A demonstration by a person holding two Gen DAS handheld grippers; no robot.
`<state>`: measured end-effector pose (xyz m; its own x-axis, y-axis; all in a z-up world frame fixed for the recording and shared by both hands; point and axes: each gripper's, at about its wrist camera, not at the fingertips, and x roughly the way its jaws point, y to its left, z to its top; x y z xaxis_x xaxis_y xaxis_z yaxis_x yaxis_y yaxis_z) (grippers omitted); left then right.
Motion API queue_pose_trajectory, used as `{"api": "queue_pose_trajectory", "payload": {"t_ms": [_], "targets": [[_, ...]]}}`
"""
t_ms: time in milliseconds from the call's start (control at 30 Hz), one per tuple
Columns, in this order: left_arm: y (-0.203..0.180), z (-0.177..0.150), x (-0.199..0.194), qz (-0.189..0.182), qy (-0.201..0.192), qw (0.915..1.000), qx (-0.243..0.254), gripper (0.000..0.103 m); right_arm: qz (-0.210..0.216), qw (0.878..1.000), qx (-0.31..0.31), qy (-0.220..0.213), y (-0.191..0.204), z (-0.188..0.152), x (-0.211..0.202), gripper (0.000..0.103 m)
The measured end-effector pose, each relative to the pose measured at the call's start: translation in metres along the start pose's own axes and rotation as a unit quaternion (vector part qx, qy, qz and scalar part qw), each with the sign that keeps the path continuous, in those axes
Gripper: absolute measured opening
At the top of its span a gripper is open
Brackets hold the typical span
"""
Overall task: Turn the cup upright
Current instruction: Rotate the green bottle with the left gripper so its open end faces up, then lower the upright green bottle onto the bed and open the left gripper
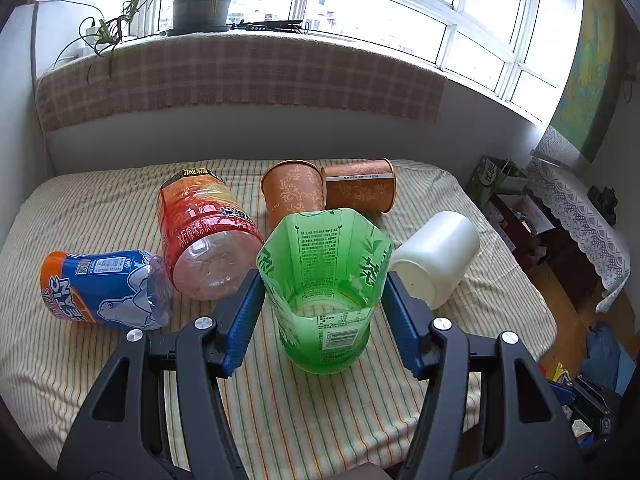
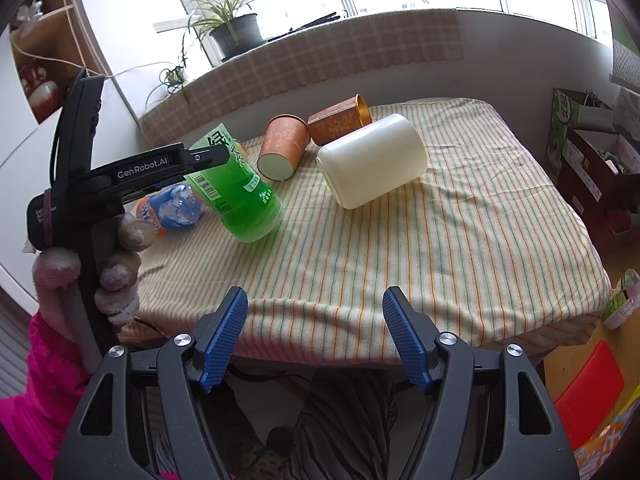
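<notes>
While six cups sit on the striped cloth (image 1: 80,208), the counts run so:
Green cup (image 1: 324,280): one, cut from a bottle, mouth up and tilted, near the cloth's middle.
Left gripper (image 1: 322,304): closed on the green cup, blue pads against both its sides.
Right gripper (image 2: 316,320): jaws spread wide, holding nothing, at the cloth's near edge.
Brown cups: two, one (image 1: 294,190) mouth away, one (image 1: 360,186) on its side, touching.
White cup (image 1: 434,258): one, lying down.
Red cup (image 1: 208,232): one, lying down.
Blue cup (image 1: 104,290): one, lying down.

Black gripper (image 2: 315,332) frames, ribbed blue jaws, silver screws, pink sleeve (image 2: 44,364).
</notes>
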<state>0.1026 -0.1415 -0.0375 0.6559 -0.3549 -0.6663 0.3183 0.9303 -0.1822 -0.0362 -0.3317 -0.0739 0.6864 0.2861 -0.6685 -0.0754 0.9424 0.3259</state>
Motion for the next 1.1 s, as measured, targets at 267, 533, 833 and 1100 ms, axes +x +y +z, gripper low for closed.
{"api": "queue_pose_trajectory", "payload": {"t_ms": [267,533,833,1100], "targets": [[-0.008,-0.004,0.001,0.009,-0.002,0.9998,0.019,0.062,-0.003,1.0,0.001,-0.001,0.0,0.0,0.0,0.07],[-0.011,-0.005,0.001,0.007,-0.001,0.9997,0.022,0.062,-0.003,1.0,0.002,-0.001,-0.001,0.0,0.0,0.07],[-0.012,-0.008,0.002,-0.017,0.014,0.9996,0.016,0.063,-0.005,1.0,0.002,0.001,-0.001,-0.001,0.001,0.07],[-0.009,-0.013,0.004,-0.029,0.027,0.9992,0.006,0.065,-0.007,1.0,0.005,0.0,-0.002,-0.003,0.001,0.07]]}}
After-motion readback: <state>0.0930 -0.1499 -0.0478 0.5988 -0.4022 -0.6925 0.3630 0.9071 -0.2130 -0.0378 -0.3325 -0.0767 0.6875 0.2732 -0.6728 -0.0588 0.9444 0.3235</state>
